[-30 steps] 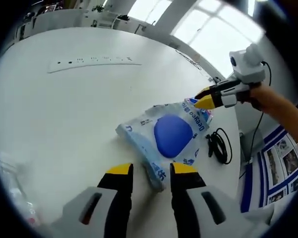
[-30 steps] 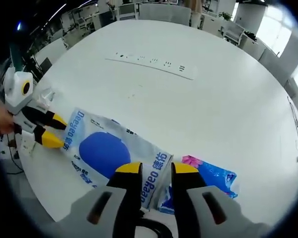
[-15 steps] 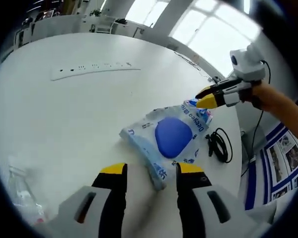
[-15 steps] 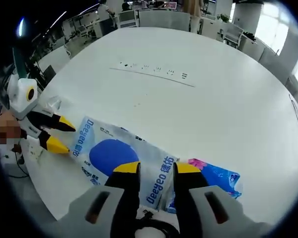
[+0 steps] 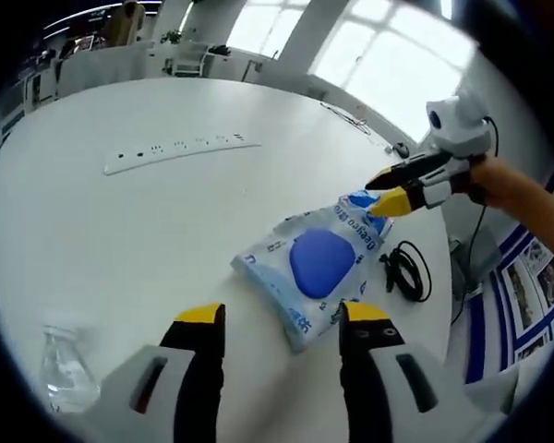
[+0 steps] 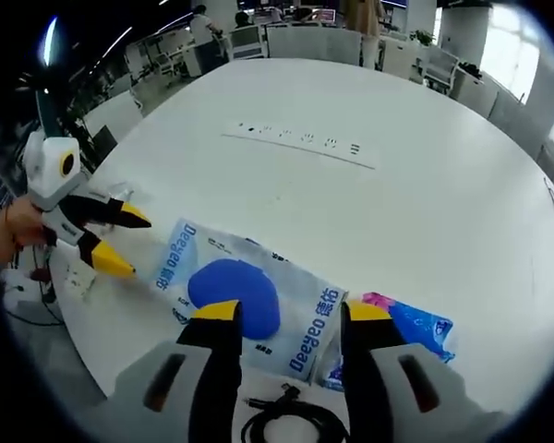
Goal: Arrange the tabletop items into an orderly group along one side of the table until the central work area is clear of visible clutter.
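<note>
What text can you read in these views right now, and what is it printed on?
"Deeyeo": printed along both short ends of the blue-and-white tissue pack, clearest in the right gripper view.
Chinese characters beside "Deeyeo" on that pack: too blurred to read.
Small print along the pack's edges: too small to read.
Second blue pack with a pink corner: no legible text.
White power strip: no readable markings.

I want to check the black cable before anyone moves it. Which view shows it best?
The left gripper view: the whole black cable lies coiled on the white table, beside the blue wipes pack. In the right gripper view the cable sits partly hidden between that gripper's jaws.
</note>
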